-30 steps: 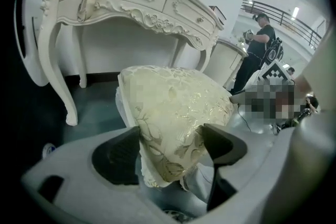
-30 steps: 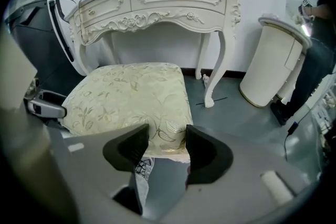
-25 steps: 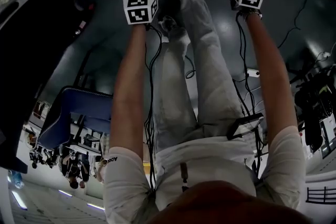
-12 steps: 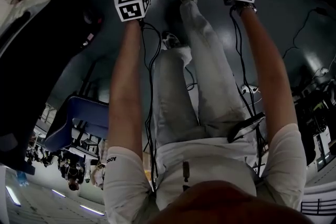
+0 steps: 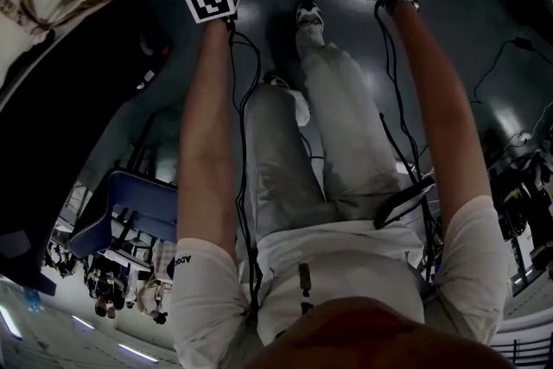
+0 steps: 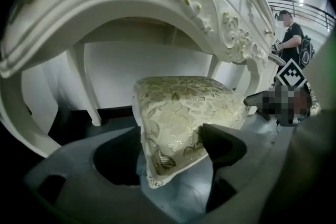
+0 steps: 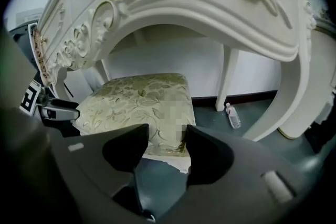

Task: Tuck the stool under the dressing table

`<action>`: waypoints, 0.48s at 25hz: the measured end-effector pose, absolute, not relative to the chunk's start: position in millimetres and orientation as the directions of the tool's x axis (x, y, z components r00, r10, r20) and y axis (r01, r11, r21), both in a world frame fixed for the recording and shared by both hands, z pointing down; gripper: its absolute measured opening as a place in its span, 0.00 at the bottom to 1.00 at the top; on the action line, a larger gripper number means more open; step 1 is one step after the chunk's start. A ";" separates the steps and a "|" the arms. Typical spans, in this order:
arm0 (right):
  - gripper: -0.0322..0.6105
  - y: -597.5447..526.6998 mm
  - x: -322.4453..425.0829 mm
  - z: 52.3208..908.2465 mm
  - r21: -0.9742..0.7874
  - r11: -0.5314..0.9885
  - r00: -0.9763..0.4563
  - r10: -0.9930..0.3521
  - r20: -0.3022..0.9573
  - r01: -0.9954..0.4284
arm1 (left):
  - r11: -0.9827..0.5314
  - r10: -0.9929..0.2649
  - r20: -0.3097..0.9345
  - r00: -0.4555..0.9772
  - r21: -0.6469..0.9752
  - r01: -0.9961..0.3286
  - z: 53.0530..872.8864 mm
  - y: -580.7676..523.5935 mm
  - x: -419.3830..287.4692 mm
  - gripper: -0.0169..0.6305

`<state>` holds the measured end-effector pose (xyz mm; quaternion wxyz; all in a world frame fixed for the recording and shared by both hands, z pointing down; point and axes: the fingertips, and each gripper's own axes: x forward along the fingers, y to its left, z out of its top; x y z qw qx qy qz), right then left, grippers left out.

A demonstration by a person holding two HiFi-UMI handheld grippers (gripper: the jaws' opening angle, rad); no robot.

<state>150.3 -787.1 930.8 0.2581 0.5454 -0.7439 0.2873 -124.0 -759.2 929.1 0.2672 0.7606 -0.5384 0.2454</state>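
The left gripper (image 6: 173,150) and right gripper (image 7: 164,145) each clamp 1 near corner of the cream floral-brocade padded stool (image 6: 184,105), at 12 o'clock beneath the white carved gilt-trimmed dressing table's (image 6: 131,2) arch. It is probably light, with padding that yields, so grip the firm seat edge.

- I saw an arched kneehole standing open under the white carved, gilt-trimmed dressing table (image 6: 173,2), with a plain white wall at its back.
- The cream floral-cushioned stool (image 6: 178,107) blocked the middle of that opening; a gap showed on either side, up to the slim white rear legs (image 6: 84,86).
- A clear plastic bottle (image 7: 234,116) sat on the dark grey floor (image 7: 157,181) just beside the right rear leg's foot.
- The carved apron curved over the cushion with room between.
- A person in dark clothes (image 6: 291,42) stood beyond the table's end.
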 end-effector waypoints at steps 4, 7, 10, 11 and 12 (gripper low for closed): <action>0.42 -796.6 153.4 922.4 -0.178 0.225 -0.283 -0.648 0.707 -0.958 | -0.230 -0.659 0.715 0.235 0.106 -0.967 925.3 -772.3 -121.7 0.60; 0.43 -794.6 151.1 917.4 -0.188 0.205 -0.278 -0.642 0.715 -0.960 | -0.264 -0.647 0.730 0.219 0.055 -0.963 919.4 -772.1 -118.9 0.54; 0.44 -779.2 145.6 898.8 -0.218 0.207 -0.301 -0.662 0.687 -0.954 | -0.333 -0.689 0.693 0.213 -0.042 -0.942 900.1 -756.4 -118.2 0.21; 0.40 -770.4 144.0 892.1 -0.221 0.219 -0.311 -0.669 0.675 -0.950 | -0.352 -0.691 0.686 0.227 -0.044 -0.935 896.1 -745.7 -117.5 0.19; 0.36 -760.0 143.4 886.7 -0.222 0.233 -0.322 -0.673 0.666 -0.947 | -0.367 -0.686 0.684 0.249 -0.029 -0.930 893.1 -733.3 -116.1 0.19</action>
